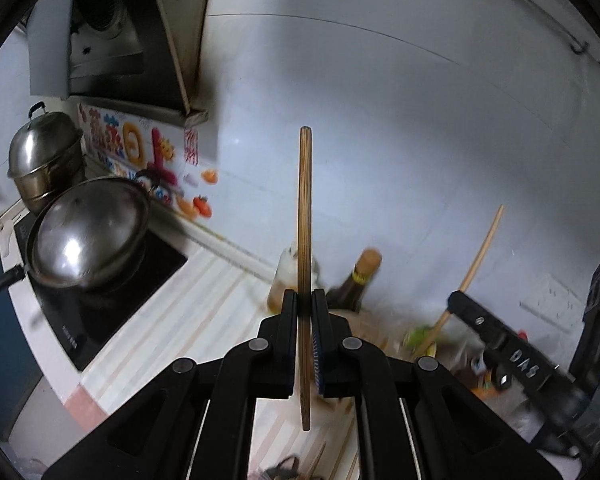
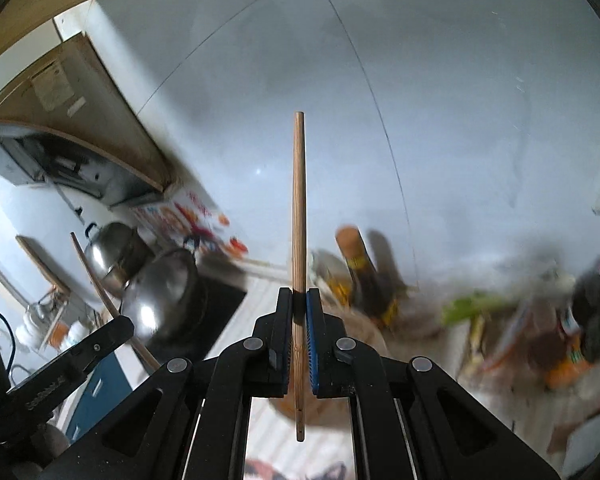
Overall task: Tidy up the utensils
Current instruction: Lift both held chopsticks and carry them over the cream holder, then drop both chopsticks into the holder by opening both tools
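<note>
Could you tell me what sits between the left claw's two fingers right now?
A dark wooden chopstick, clamped upright in the left claw; the left wrist view shows it.

Two wooden chopsticks are held up off the striped counter [image 1: 204,280]. The darker, streaked chopstick [image 1: 305,216] stands upright above it, pinched near its lower third. The paler, tapered chopstick [image 2: 299,208] stands likewise upright over the same counter, gripped low on its shaft.
</note>
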A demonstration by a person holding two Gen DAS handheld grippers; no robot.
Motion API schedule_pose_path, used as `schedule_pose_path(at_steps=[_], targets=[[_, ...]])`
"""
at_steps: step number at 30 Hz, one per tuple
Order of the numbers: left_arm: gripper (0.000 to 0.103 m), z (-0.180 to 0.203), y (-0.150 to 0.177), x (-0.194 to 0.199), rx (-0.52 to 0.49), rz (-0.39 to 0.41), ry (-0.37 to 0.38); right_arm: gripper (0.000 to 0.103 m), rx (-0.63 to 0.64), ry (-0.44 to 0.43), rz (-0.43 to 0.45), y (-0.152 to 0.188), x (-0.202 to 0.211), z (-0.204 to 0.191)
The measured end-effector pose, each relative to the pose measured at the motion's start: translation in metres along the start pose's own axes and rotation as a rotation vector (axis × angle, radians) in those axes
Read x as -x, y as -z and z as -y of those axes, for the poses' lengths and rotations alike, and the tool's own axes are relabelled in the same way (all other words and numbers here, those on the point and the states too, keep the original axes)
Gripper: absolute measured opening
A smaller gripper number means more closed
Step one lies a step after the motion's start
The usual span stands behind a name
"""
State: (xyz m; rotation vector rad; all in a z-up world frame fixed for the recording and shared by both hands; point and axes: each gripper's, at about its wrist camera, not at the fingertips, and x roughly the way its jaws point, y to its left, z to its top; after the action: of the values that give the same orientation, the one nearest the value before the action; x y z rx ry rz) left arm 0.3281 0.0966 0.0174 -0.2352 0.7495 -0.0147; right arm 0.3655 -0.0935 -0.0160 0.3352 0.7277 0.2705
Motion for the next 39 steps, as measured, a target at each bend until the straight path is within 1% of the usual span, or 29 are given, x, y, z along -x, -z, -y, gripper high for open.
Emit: schedule_pose_path(at_steps=[3, 6, 10, 15, 17, 22, 26, 30, 35, 39], targets=[[0.004, 0.002, -0.015, -0.02, 0.014, -0.006, -0.007, 0.007, 0.001, -0.005, 0.002, -0.021, -0.025, 0.004], [0.004, 0.0, -0.024, -0.043, 0.031, -0.015, -0.021, 0.007, 0.006, -0.008, -0.017, -0.031, -0.054, 0.008], [0.004, -0.005, -0.023, -0.072, 0.064, -0.058, -0.016, 0.007, 0.022, -0.006, -0.038, -0.03, -0.08, 0.013], [0.004, -0.009, -0.017, -0.097, 0.086, -0.104, -0.018, 0.007, 0.024, -0.026, -0.062, -0.025, -0.098, 0.019], [0.004, -0.01, -0.014, -0.105, 0.091, -0.118, -0.021, 0.007, 0.029, -0.03, -0.059, -0.021, -0.102, 0.02], [0.004, -0.009, -0.009, -0.11, 0.09, -0.13, -0.018, 0.007, 0.009, -0.044, -0.014, -0.022, -0.098, 0.02], [0.004, -0.007, -0.008, -0.11, 0.078, -0.137, -0.015, 0.007, 0.033, -0.053, 0.003, -0.019, -0.093, 0.011], [0.004, -0.007, -0.001, -0.106, 0.063, -0.155, -0.008, 0.007, 0.087, -0.038, -0.02, -0.006, -0.096, 0.003], [0.004, -0.006, 0.008, -0.101, 0.049, -0.182, 0.007, 0.007, 0.126, -0.051, -0.064, 0.005, -0.096, 0.001], [0.006, -0.007, 0.013, -0.092, 0.061, -0.204, 0.048, 0.007, 0.145, -0.069, -0.142, 0.011, -0.097, 0.001]])
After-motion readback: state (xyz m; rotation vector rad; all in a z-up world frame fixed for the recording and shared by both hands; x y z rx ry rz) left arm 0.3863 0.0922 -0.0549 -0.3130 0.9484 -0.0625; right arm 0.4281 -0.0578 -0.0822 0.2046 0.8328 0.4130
